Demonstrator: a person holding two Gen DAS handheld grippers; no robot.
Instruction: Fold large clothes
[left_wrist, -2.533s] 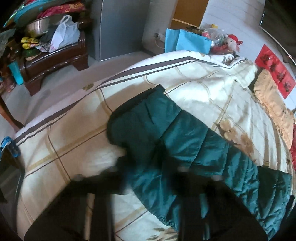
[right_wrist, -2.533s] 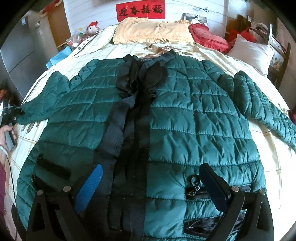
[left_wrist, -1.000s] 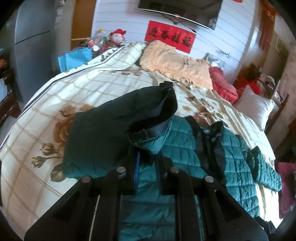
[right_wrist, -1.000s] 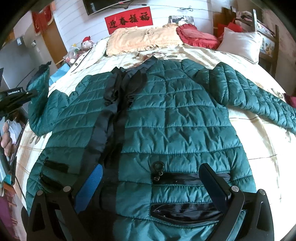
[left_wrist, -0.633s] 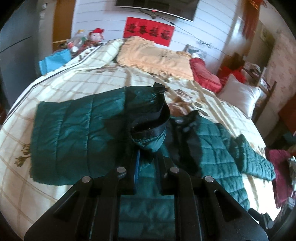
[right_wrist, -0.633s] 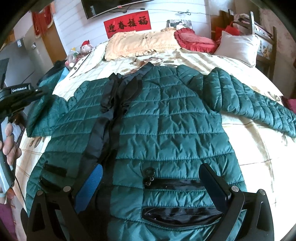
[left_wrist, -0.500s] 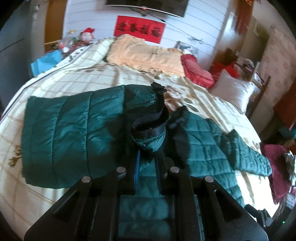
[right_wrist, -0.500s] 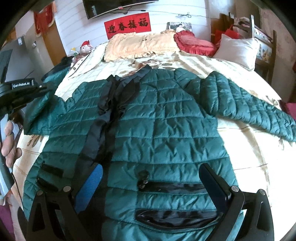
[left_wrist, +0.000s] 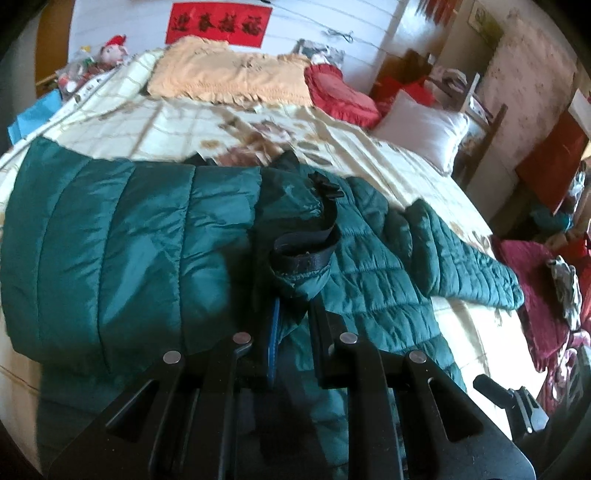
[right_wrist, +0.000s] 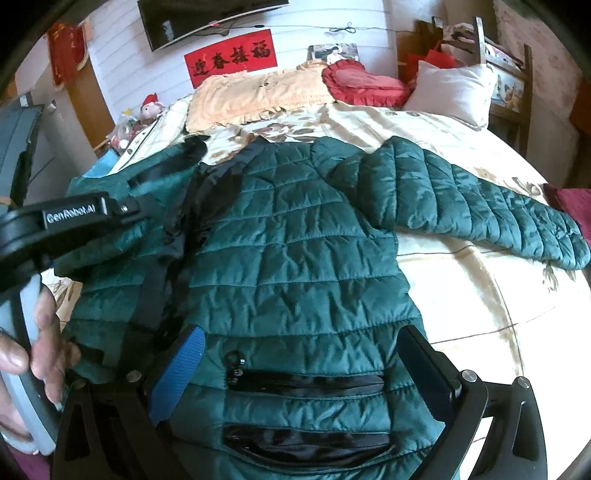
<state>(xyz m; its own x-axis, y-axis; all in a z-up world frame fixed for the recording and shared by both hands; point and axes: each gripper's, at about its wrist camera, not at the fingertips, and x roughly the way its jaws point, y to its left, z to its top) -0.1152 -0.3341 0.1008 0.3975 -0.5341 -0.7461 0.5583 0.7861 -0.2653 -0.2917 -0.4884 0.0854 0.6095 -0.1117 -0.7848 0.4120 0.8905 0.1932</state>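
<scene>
The green quilted jacket (right_wrist: 295, 266) lies front-up on the cream patterned bedspread (right_wrist: 461, 295); its near hem is cut off behind the right gripper (right_wrist: 299, 363), whose fingers stand wide apart, holding nothing. The left gripper (left_wrist: 293, 317) is closed on the jacket's sleeve cuff (left_wrist: 301, 258), which hides its fingertips. "GenRobot.AI" is legible on that gripper's body; the red wall banner (right_wrist: 231, 57) bears black Chinese characters.

Left gripper (left_wrist: 293, 314) clamped on green quilted jacket sleeve cuff (left_wrist: 299, 258); right gripper (right_wrist: 301, 363) spread wide, hovering low.
</scene>
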